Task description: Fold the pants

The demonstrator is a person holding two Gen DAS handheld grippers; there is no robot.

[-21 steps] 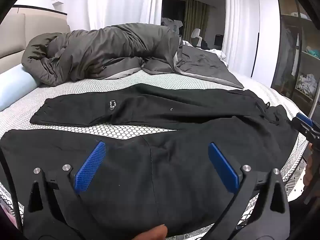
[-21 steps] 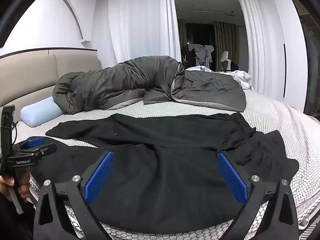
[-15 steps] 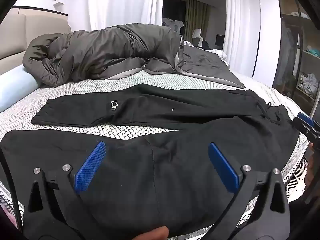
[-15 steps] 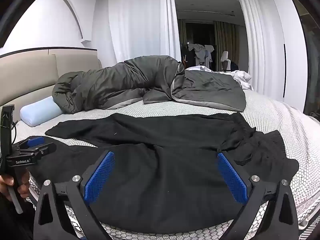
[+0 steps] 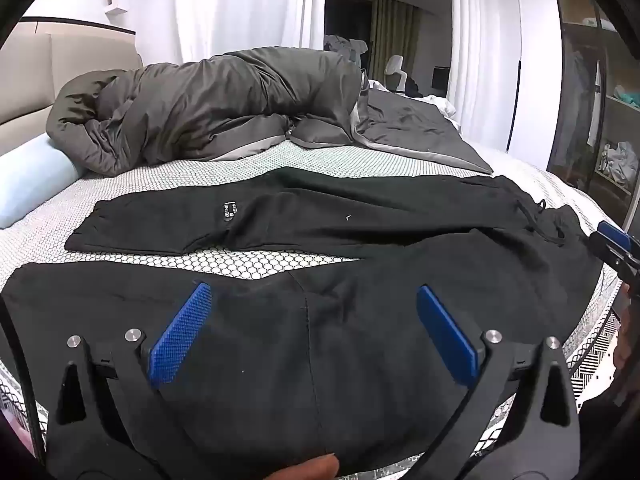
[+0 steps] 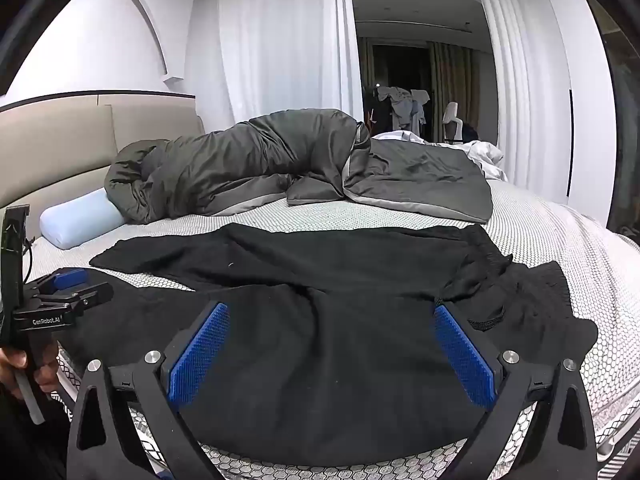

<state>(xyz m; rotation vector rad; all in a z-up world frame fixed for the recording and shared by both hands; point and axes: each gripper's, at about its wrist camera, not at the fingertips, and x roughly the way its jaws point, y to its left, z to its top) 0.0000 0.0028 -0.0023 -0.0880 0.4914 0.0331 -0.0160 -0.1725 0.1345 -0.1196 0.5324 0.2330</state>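
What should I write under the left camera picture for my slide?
Open left gripper hovers over black pants spread flat on the bed, before folding.

One pair of pants [image 5: 320,240], one grey duvet [image 5: 224,108], one blue pillow [image 5: 28,184], one bed [image 5: 240,168], two grippers [image 5: 312,332] [image 6: 328,352].

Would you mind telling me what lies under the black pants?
The black pants lie spread on the honeycomb-patterned mattress cover, which shows between the legs. Whatever lies beneath the fabric itself is hidden.
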